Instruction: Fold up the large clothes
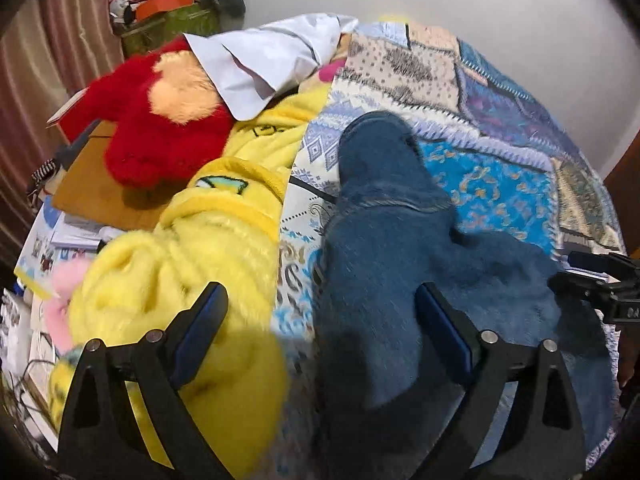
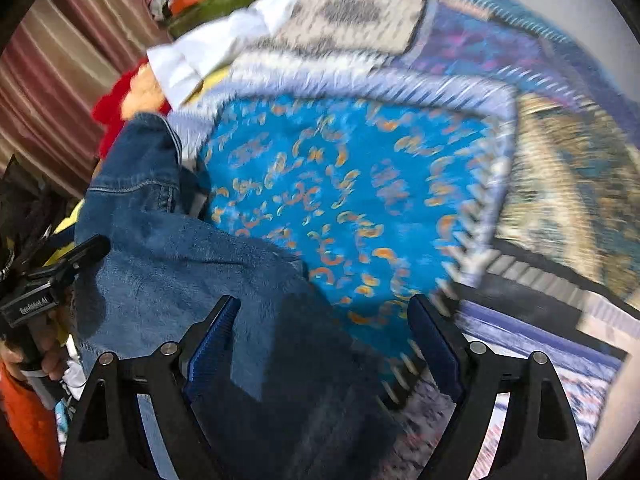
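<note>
Left: yellow fleece [image 1: 192, 264], red plush [image 1: 160, 132] crowding jeans [image 1: 384, 216].

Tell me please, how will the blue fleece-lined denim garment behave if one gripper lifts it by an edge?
The blue denim garment already lies in soft folds on the patchwork bedspread, so it will probably droop, not hold shape. Its plush lining looks thick, so it is likely rather heavy. The fuzzy surface should give decent grip.

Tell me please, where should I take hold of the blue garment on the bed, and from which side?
Probably at the stitched denim end of the blue garment, coming from above. That end is narrow, with a firm seam, and lies flat on the patterned quilt. The fleecy part looks broad and thick. Both grippers are open.
</note>
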A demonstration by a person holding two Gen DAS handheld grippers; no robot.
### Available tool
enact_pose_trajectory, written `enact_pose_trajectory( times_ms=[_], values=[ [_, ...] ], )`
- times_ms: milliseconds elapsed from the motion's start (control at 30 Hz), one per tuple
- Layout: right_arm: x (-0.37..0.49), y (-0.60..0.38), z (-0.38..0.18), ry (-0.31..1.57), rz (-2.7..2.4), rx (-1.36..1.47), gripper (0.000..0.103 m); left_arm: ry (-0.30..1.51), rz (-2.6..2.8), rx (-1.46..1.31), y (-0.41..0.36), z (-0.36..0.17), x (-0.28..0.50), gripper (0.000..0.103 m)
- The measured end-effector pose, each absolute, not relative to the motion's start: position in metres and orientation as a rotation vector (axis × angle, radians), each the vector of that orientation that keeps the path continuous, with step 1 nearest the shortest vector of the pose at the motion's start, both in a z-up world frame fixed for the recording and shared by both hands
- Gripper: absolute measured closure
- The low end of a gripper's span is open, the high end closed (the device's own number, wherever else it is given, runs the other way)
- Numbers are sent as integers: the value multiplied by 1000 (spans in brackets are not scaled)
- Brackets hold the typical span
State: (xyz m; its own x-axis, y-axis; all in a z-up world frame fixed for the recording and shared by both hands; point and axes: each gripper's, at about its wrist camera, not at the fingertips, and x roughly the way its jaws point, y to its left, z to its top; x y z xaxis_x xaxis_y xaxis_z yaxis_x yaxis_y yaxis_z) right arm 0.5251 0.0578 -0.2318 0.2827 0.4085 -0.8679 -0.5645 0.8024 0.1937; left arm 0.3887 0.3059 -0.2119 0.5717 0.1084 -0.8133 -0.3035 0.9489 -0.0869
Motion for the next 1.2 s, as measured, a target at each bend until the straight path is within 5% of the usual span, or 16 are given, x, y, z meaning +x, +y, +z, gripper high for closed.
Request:
enact_pose_trajectory(
  times_ms=[267, 567, 967, 1200],
  values=[
    [440, 43, -219, 1005, 727, -412, 18, 1036, 188, 9, 239, -238, 331, 7],
    [372, -32, -200, 1036, 674, -234, 18, 1033, 210, -9, 220, -218, 246, 7],
    [259, -68, -36, 515, 732, 2, 18, 455, 170, -28, 159, -26, 149, 7],
    [187, -86, 24, 255, 746, 88, 18, 188, 154, -23, 117, 30, 86, 7]
  ],
)
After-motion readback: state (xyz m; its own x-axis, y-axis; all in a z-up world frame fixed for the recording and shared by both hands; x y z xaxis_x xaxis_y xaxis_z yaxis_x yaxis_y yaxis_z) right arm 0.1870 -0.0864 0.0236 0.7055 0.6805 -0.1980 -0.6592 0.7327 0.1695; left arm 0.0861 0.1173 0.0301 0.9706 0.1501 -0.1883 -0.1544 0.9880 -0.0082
